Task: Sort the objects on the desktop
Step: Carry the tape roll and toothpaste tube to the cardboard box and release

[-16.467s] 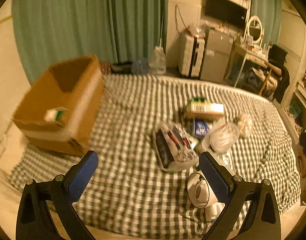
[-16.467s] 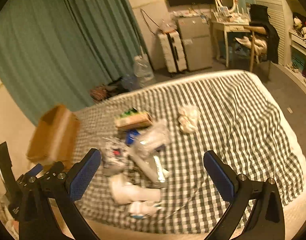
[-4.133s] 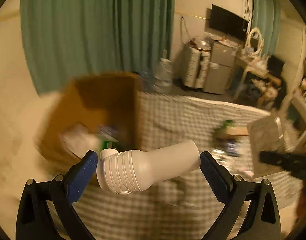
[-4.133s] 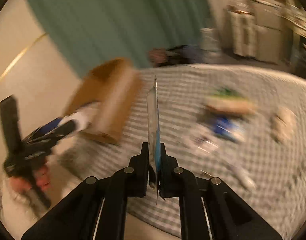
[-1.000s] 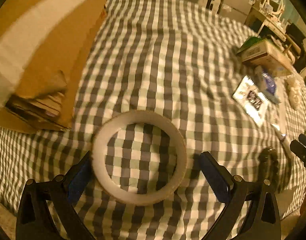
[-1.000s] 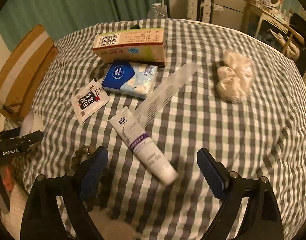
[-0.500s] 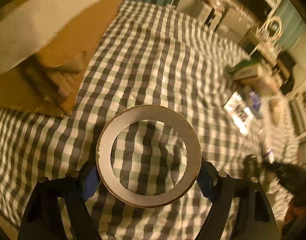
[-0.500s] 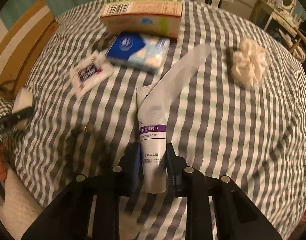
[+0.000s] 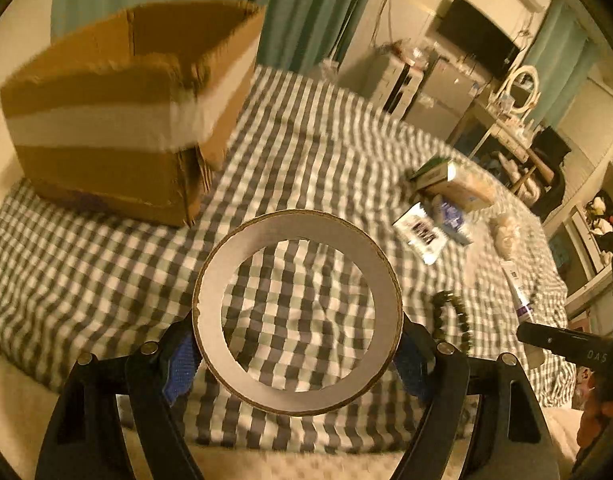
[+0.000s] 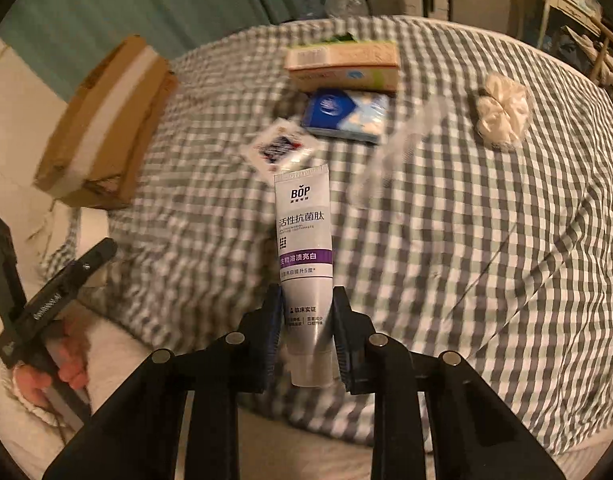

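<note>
My left gripper (image 9: 297, 354) is shut on a white tape ring (image 9: 380, 284) and holds it above the checked cloth, in front of the open cardboard box (image 9: 118, 120). My right gripper (image 10: 306, 320) is shut on a white and purple toothpaste tube (image 10: 304, 232), lifted off the cloth. A cardboard carton (image 10: 342, 64), a blue tissue pack (image 10: 346, 114), a small sachet (image 10: 280, 148), a clear comb (image 10: 402, 148) and a cream scrunchie (image 10: 502, 110) lie on the cloth. A dark bead bracelet (image 9: 452, 320) lies right of the tape ring.
The checked cloth (image 9: 306, 160) covers a bed. The box also shows in the right wrist view (image 10: 106, 120) at the left. Curtains, a fridge and a desk stand behind the bed. The left gripper and hand show at the lower left (image 10: 46, 300).
Both grippers have lifted and tilted up with their objects. The toothpaste tube has come off the cloth. The box has come into fuller view on the left.
</note>
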The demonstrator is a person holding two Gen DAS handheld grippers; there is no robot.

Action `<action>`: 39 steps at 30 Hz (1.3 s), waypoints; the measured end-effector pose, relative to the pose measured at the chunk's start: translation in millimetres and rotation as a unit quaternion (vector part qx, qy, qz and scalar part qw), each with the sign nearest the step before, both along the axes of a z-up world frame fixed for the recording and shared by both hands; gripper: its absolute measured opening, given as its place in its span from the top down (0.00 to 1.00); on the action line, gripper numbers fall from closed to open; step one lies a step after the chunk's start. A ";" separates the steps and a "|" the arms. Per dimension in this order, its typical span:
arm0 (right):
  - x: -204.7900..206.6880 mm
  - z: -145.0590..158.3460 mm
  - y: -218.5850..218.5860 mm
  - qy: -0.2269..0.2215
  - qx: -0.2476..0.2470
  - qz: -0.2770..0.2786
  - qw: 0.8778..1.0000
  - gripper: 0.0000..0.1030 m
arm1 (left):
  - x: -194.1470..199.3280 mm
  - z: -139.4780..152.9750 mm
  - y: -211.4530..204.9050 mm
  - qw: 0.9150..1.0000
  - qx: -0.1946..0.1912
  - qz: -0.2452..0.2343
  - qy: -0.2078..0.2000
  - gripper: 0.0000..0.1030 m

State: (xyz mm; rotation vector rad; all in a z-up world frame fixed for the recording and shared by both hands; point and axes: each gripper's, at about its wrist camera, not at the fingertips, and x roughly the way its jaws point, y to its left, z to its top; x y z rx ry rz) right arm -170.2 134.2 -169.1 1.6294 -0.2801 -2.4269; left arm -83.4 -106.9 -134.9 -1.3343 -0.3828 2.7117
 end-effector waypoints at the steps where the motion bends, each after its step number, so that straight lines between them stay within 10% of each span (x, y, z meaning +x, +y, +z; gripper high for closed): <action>1: 2.8 5.5 -5.9 0.004 -0.002 0.004 1.000 0.77 | 3.8 8.0 -2.1 1.000 0.001 -0.002 0.010 0.20; 11: -27.7 102.8 -131.5 0.088 -0.033 0.123 0.988 0.77 | -18.7 114.0 -95.3 0.997 -0.010 0.019 0.077 0.20; 16: -81.1 145.4 -224.7 0.130 -0.070 0.189 0.971 0.77 | -66.2 155.1 -146.4 0.989 -0.099 0.040 0.103 0.20; 24: -176.5 111.8 -308.8 0.081 -0.072 0.170 0.979 0.76 | -138.4 124.4 -174.1 0.983 -0.170 0.027 0.071 0.19; 27: -192.3 100.3 -309.6 0.083 -0.081 0.158 0.981 0.60 | -156.2 107.1 -176.1 0.987 -0.153 0.011 0.036 0.12; 29: -192.3 104.6 -307.4 0.102 -0.060 0.158 0.980 0.19 | -165.8 98.6 -177.0 0.985 -0.168 0.026 0.013 0.00; 39: -104.1 142.3 -153.3 0.211 0.028 0.045 0.976 0.17 | -94.2 144.6 -127.4 0.981 -0.173 0.008 0.087 0.00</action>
